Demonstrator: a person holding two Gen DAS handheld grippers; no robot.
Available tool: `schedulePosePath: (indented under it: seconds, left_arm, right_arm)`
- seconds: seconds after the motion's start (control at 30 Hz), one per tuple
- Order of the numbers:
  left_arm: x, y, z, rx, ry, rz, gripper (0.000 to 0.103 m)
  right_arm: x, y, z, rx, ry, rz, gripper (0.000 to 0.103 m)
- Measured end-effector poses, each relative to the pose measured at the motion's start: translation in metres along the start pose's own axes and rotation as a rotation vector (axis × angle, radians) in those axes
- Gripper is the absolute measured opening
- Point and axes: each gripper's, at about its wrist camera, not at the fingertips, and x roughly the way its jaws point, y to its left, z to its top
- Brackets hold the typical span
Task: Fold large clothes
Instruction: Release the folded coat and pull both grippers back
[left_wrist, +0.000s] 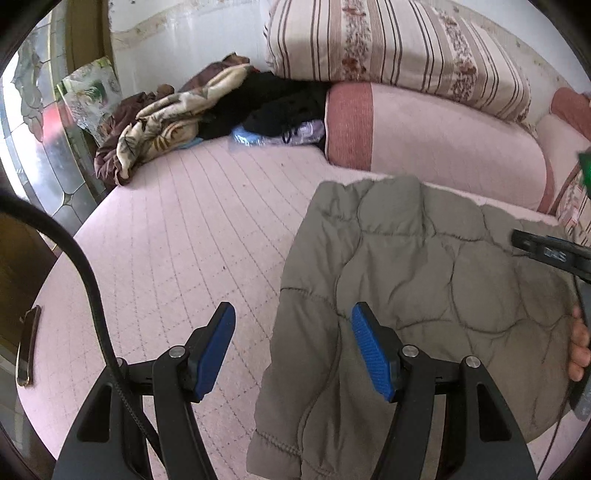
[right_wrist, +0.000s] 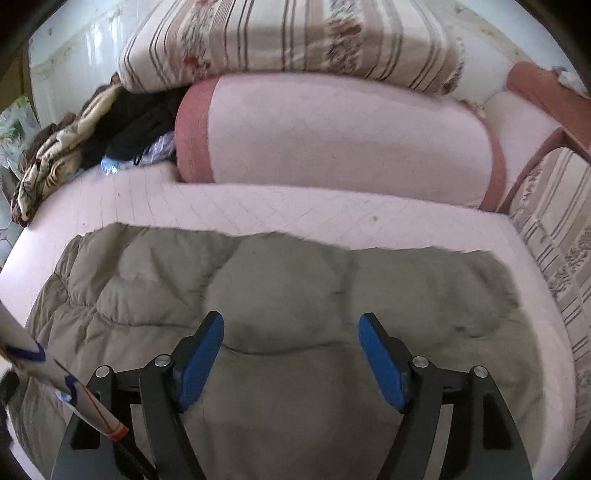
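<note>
Grey quilted jacket lay flat on pink bed cover, along near edge, probably spread so it could be folded. Left gripper hung above jacket's left edge, jaws apart, nothing between pads. Right gripper hovered over jacket's middle, jaws wide apart, empty. Loose clothes pile sat at far left corner, clear of work.

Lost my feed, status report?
Both claws, left and right, open, empty. Grey quilted jacket lying on pink bed. Nothing in the way.
</note>
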Motion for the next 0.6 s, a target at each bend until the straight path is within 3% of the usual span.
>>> schedulePosePath:
  seconds: [0.1,0.17,0.3,0.47,0.6]
  left_arm:
    - [-0.007,0.002,0.0,-0.017,-0.029,-0.004,0.066]
    - [-0.012,0.001,-0.001,-0.019,-0.047,-0.003,0.067]
    - [-0.02,-0.003,-0.002,-0.008,-0.114,0.059,0.073]
    - [-0.032,-0.001,0.0,-0.032,-0.21,0.143,0.083]
    - [-0.047,0.003,-0.001,-0.058,-0.285,0.192,0.09]
  right_arm:
    - [0.012,-0.039,-0.004,0.031,0.041,-0.092,0.079]
    - [0.03,-0.087,-0.008,0.126,0.097,-0.168,0.079]
    - [0.033,-0.16,-0.018,0.344,0.124,-0.177,0.079]
    - [-0.015,-0.151,-0.021,0.24,0.015,-0.238,0.079]
    - [-0.065,-0.119,-0.042,0.167,-0.044,-0.147,0.079]
